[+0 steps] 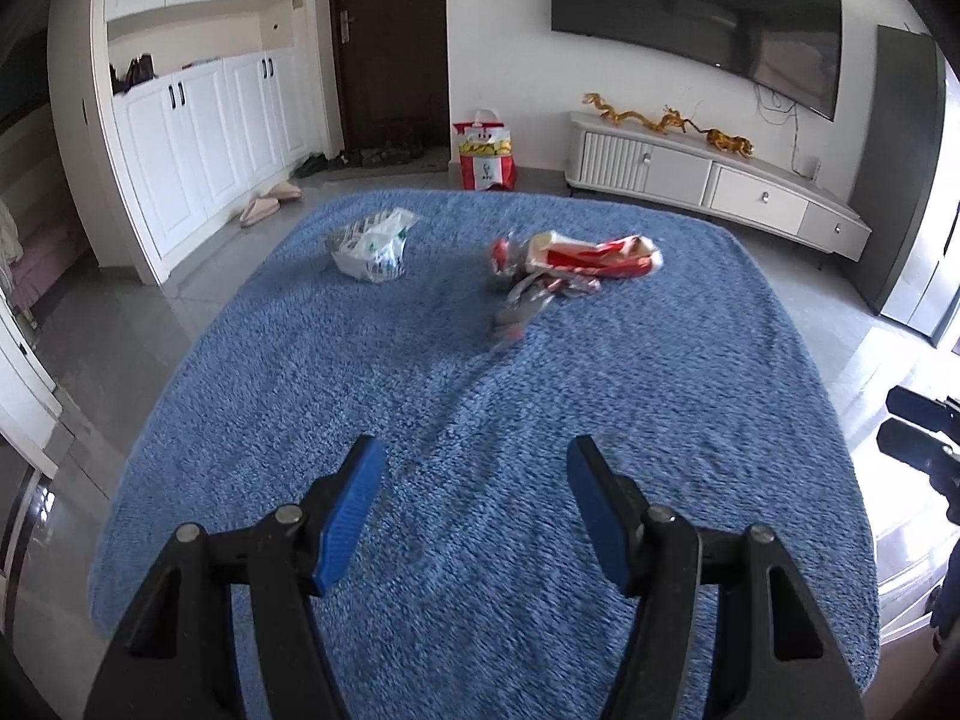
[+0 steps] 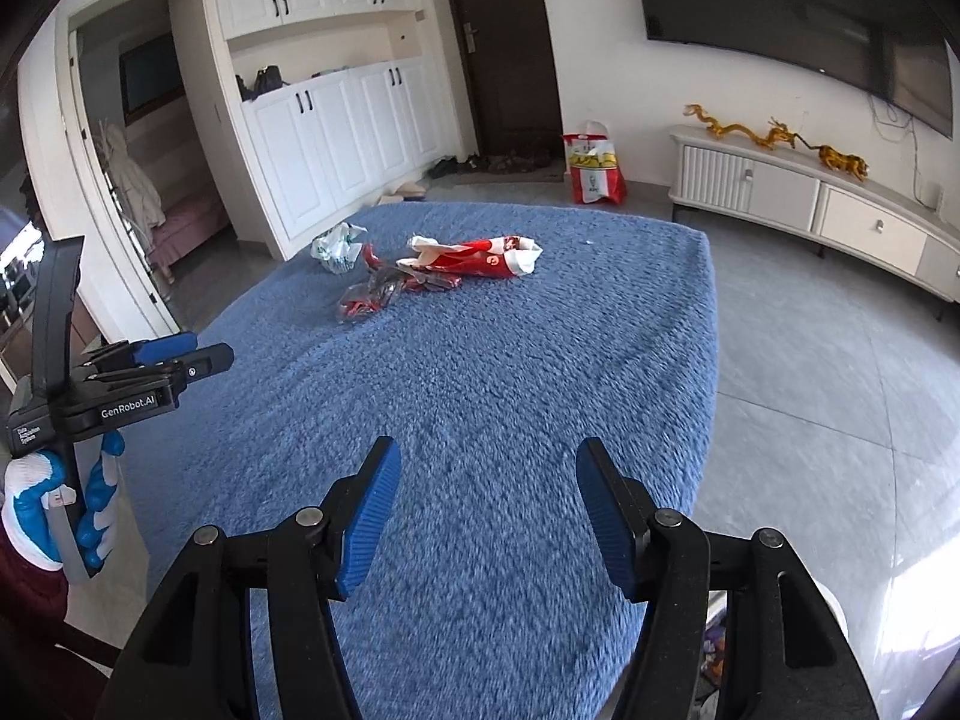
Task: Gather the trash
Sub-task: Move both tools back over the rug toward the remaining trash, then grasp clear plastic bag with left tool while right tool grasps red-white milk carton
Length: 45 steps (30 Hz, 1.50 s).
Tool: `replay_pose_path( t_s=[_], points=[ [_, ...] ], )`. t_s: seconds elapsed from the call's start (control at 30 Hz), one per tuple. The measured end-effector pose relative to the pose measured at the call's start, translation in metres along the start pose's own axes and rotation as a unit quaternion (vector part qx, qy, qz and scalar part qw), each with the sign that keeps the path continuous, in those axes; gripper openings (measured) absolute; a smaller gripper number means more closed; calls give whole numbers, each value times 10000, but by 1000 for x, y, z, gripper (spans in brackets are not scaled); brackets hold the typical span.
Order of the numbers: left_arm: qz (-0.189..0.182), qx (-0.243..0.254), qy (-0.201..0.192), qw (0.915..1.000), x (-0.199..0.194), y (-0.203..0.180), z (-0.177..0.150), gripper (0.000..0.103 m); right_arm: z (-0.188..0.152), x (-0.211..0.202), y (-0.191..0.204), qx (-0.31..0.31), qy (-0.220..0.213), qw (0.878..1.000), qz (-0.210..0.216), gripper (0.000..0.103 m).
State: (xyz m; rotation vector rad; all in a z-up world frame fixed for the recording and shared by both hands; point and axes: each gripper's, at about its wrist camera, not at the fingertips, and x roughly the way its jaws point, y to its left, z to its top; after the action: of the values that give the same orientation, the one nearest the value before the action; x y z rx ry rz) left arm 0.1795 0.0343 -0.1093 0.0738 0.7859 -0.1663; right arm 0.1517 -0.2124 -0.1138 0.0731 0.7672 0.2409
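Home interior, living room by the entry. Upper left of the frame: white built-in cabinets [image 1: 198, 120] with black handles and an open niche. Beside them a dark brown entry door [image 1: 390, 42] with shoes [image 1: 360, 159] and slippers [image 1: 270, 201] on the floor at its foot. Right side: large wall-mounted TV [image 1: 696, 18] above a low white TV console [image 1: 708, 177] carrying golden dragon figurines [image 1: 636, 114]. Grey tiled floor [image 2: 810, 330]. Shaggy blue covering [image 1: 480, 420] fills the centre. In the right wrist view, a doorway [image 2: 144, 138] at left opens onto another room.
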Motion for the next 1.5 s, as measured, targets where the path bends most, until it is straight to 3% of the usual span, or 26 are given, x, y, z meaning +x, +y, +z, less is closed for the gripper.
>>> replay_pose_path(
  t_s=[0.3,0.83,1.13,1.27,1.5],
  points=[
    [-246,-178,238,9993,43,17,4,62,13,48,-3,-94,213,9996,166,60],
    [-504,-16,104,9987,80,17,41,62,54,95,2,-426,139,9985,328,61],
    [-623,169,249,9976,107,8,58,62,110,126,0,-779,-46,9964,325,64],
    [-643,186,290,9973,119,6,64,62,136,153,6,-1051,85,9934,456,65],
    [-924,69,428,9948,141,9,73,62,152,203,39,-1870,543,9795,521,65]
  ],
)
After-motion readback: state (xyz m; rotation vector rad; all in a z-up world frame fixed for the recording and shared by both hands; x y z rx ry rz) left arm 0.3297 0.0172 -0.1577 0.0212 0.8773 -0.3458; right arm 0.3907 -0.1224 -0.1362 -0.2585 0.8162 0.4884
